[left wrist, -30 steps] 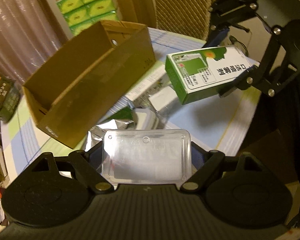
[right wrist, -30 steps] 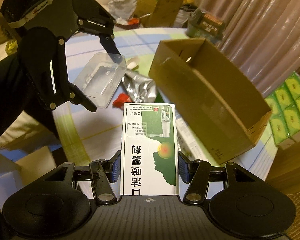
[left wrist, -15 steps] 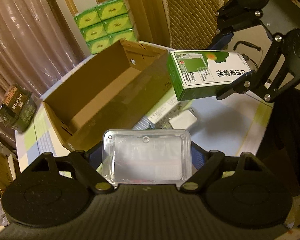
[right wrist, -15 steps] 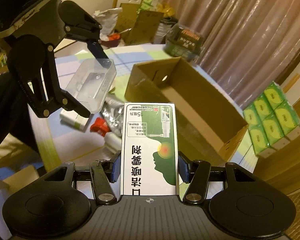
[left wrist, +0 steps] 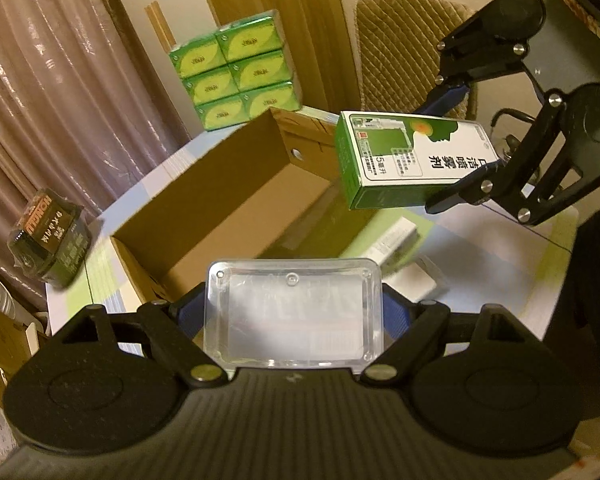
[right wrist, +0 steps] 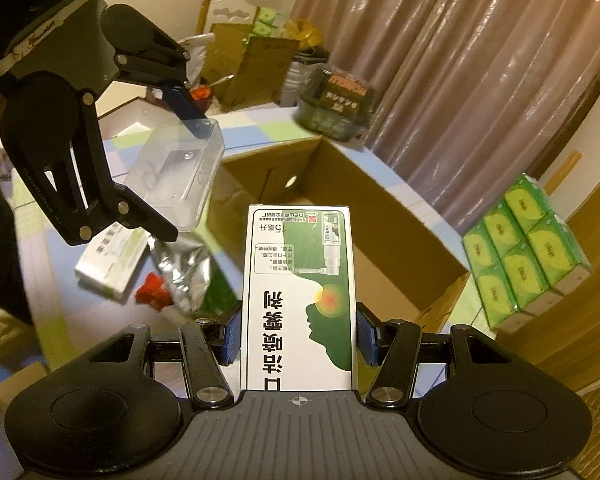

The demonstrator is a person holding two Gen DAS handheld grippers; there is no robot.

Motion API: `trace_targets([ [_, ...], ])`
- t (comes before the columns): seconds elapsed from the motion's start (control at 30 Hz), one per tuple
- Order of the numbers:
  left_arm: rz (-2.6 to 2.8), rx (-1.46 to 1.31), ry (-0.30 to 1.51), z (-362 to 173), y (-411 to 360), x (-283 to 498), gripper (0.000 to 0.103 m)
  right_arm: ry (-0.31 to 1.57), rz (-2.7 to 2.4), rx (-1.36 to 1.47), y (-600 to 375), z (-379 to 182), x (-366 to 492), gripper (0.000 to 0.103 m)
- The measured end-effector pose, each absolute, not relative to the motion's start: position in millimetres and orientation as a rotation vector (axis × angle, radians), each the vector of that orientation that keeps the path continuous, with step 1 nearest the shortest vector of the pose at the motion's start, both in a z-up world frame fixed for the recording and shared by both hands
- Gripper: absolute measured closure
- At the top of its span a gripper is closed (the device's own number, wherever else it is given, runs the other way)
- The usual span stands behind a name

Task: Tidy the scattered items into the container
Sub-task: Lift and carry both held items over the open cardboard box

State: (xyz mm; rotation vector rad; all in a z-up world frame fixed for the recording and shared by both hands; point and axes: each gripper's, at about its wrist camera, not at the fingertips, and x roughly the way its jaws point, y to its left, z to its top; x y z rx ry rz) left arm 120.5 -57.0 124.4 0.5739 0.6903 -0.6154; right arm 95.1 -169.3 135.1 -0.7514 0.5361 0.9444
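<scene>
My left gripper [left wrist: 294, 314] is shut on a clear plastic case [left wrist: 294, 312], held in the air just short of the open cardboard box [left wrist: 220, 208]. From the right wrist view the same case [right wrist: 180, 172] hangs at the upper left between the left gripper's fingers. My right gripper [right wrist: 298, 336] is shut on a green and white spray carton [right wrist: 300, 296], which floats over the near wall of the box [right wrist: 380, 216]. In the left wrist view that carton [left wrist: 412, 160] hangs above the box's right end. The box looks empty inside.
On the checked tablecloth [right wrist: 80, 312] lie a white and green packet [right wrist: 112, 260], a silver foil bag [right wrist: 184, 276] and a red scrap [right wrist: 152, 296]. A dark wrapped package [left wrist: 48, 236] sits beyond the box's left end. Green tissue packs [left wrist: 236, 72] and a chair [left wrist: 404, 44] stand behind.
Both grippers have risen and moved toward the box with their loads. The table items have dropped lower in view, and more of the box's inside shows now.
</scene>
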Motion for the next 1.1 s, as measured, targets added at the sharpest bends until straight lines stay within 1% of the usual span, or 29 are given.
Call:
trace_targets([
  [0.4, -0.594, 0.541, 0.664, 135.6, -56.8, 170.6, 0.02, 0.517, 0.915, -0.727, -147.3, 144.2, 146.2, 0.05],
  [0.6, -0.557, 0.521, 0.653, 136.3, -53.3, 200.2, 0.02, 0.519, 0.871, -0.666, -142.3, 143.9, 174.9, 0.05],
  [1.1, -0.507, 0.408, 0.707, 99.0, -52.6, 261.2, 0.02, 0.584, 0.799, -0.535, -123.3, 118.8, 238.8, 0.05],
])
